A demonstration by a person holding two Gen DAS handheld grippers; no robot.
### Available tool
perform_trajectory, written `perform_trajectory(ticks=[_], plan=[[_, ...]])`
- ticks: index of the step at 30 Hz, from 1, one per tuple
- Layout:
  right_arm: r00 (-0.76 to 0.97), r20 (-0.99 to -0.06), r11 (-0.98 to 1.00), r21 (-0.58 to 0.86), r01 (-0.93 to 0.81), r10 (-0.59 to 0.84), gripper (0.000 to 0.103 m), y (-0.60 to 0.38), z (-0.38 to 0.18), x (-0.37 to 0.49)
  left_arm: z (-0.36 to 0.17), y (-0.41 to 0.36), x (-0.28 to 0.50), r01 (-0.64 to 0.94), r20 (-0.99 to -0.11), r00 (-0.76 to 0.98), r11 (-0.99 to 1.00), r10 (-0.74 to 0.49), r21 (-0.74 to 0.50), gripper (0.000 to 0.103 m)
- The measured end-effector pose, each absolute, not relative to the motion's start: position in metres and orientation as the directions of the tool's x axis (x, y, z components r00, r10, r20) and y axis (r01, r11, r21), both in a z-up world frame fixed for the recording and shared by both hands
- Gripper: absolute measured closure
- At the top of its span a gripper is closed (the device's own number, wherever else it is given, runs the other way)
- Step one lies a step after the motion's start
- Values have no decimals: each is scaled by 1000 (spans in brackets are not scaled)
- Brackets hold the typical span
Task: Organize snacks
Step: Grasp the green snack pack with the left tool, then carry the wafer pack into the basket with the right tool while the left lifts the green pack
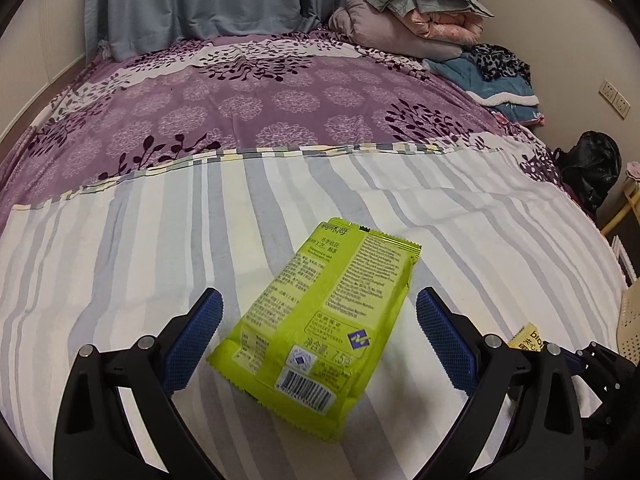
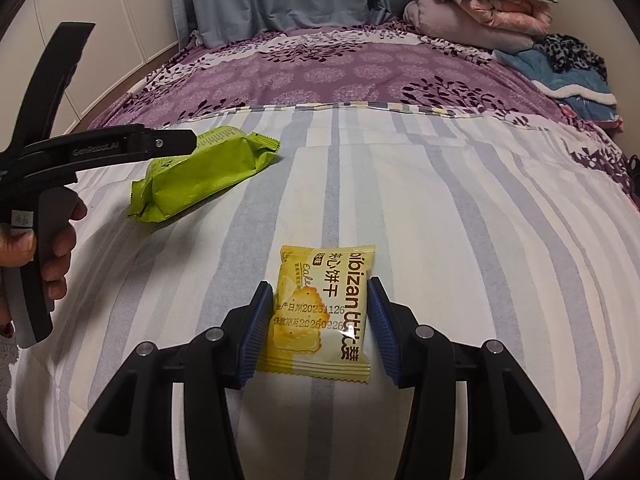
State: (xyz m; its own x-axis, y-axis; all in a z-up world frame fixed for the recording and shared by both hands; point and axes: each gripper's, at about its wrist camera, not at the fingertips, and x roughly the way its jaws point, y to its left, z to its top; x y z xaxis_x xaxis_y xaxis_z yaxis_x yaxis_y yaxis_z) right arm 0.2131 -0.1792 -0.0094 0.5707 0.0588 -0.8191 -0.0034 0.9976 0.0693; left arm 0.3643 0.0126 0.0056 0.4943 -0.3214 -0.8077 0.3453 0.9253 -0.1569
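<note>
A lime-green snack packet lies back side up on the striped bedspread. My left gripper hangs over it, open, with a blue pad on either side and no contact. In the right wrist view the same green packet lies at the left, under the left gripper held by a hand. My right gripper is shut on a small yellow biscuit packet, its pads pressing both side edges as the packet rests on the bed. A corner of that yellow packet shows at the right of the left wrist view.
Folded blankets and clothes are piled at the bed's far right corner, with a blue towel beside them. A grey curtain hangs behind the bed. A black bag sits off the right edge, near wall sockets.
</note>
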Motion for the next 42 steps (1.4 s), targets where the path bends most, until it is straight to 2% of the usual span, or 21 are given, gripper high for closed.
perform_trajectory(ticks=[5, 13, 18, 20, 23, 32, 42], plan=[[570, -820, 998, 65, -4, 55, 54, -179, -10, 213, -8, 7, 379, 369, -824, 438, 908, -359, -199, 4], [571, -820, 999, 47, -5, 41, 54, -176, -10, 213, -20, -5, 384, 405, -855, 399, 900, -331, -159, 5], [571, -820, 999, 43, -5, 38, 54, -175, -9, 213, -23, -3, 385, 379, -859, 398, 910, -323, -167, 16], [572, -820, 999, 43, -5, 38, 54, -175, -10, 213, -20, -1, 383, 384, -852, 396, 905, -342, -184, 26], [572, -819, 999, 42, -5, 37, 54, -175, -10, 213, -18, -1, 379, 381, -848, 403, 906, -344, -187, 33], [572, -819, 999, 42, -5, 37, 54, -174, -10, 213, -10, 2, 352, 381, -843, 431, 912, -322, -153, 34], [565, -825, 999, 37, -5, 34, 54, -173, -11, 214, 5, 33, 269, 338, -849, 439, 929, -295, -148, 34]])
